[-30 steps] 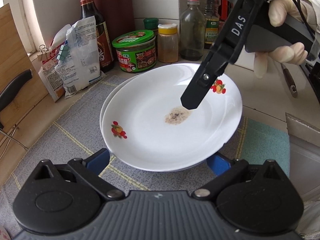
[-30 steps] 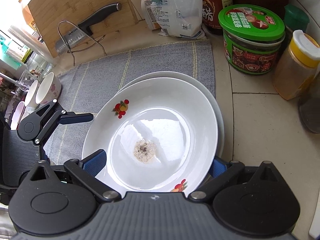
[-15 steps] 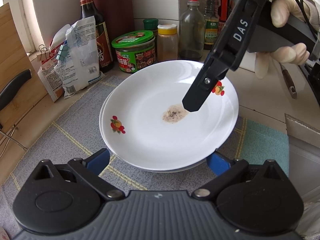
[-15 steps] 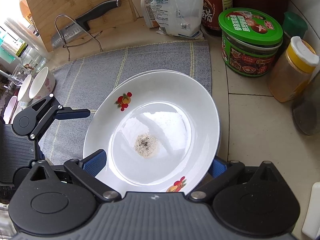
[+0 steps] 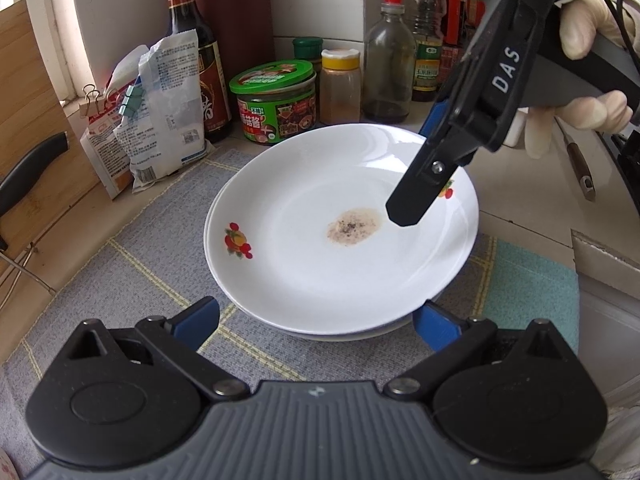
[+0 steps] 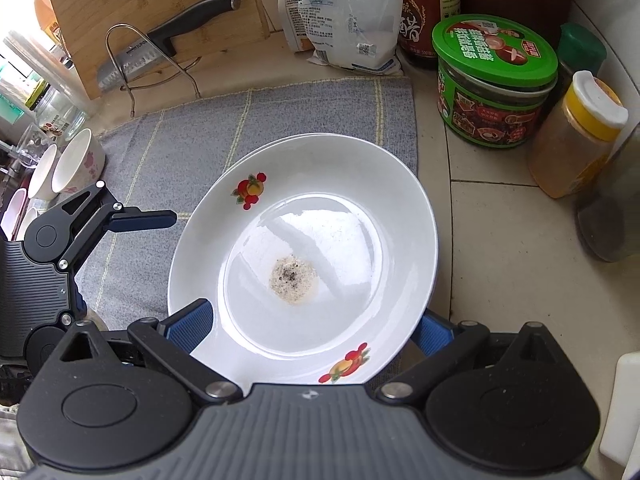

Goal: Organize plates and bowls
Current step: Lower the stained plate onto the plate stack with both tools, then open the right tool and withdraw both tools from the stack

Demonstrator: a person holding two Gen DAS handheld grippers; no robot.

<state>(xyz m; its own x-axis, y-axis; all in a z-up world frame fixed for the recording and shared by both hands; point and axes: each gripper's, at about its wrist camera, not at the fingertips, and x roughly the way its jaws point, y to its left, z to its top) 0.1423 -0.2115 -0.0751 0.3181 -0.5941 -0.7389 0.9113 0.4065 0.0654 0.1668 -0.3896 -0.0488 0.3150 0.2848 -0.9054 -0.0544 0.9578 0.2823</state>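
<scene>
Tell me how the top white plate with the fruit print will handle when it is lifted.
The white glazed plate with fruit print is probably rigid and breakable. Its glossy surface looks slippery, so a rim grip may slide. The peppery residue at its centre might shift if tilted. It sits on a second white plate.
</scene>
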